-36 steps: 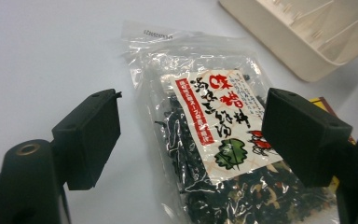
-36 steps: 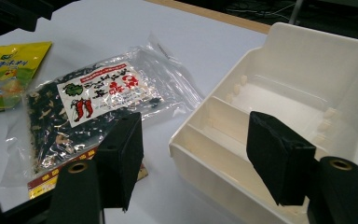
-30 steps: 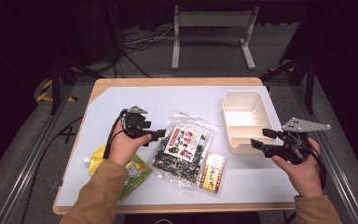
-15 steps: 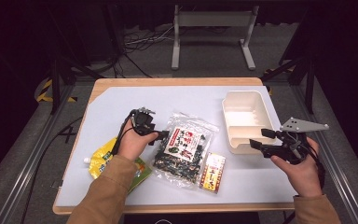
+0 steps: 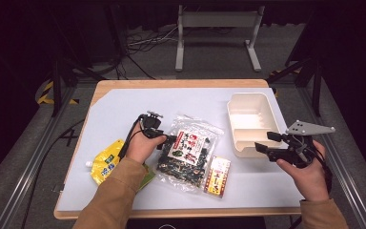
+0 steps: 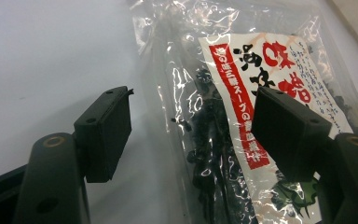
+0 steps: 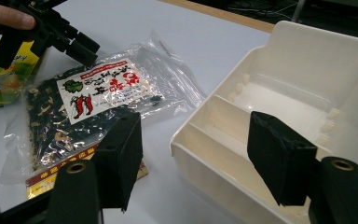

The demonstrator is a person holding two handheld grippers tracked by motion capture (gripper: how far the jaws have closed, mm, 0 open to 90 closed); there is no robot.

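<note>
A clear bag of dark dried bits with a white and red label [image 5: 188, 150] lies mid-table. My left gripper [image 5: 169, 139] sits low at the bag's left edge and is open. In the left gripper view the bag [image 6: 242, 93] lies between and beyond the jaws of the left gripper [image 6: 193, 116]; the pads stand apart from it. My right gripper [image 5: 263, 142] hovers open by the near end of a white divided tray [image 5: 229, 114], holding nothing. The right gripper view shows the right gripper [image 7: 198, 149] over the tray's wall [image 7: 205, 168], with the bag [image 7: 98, 102] and the left gripper [image 7: 89, 50] farther off.
A yellow pouch [image 5: 106, 161] lies under the person's left forearm. A small red and yellow packet [image 5: 218, 175] lies at the bag's near right corner. The white mat [image 5: 124, 109] is bare at the far left. The table's wooden edge [image 5: 171, 83] runs along the back.
The left hand has moved right and down, bringing its gripper to the bag's left edge. The right hand and its gripper have kept still.
</note>
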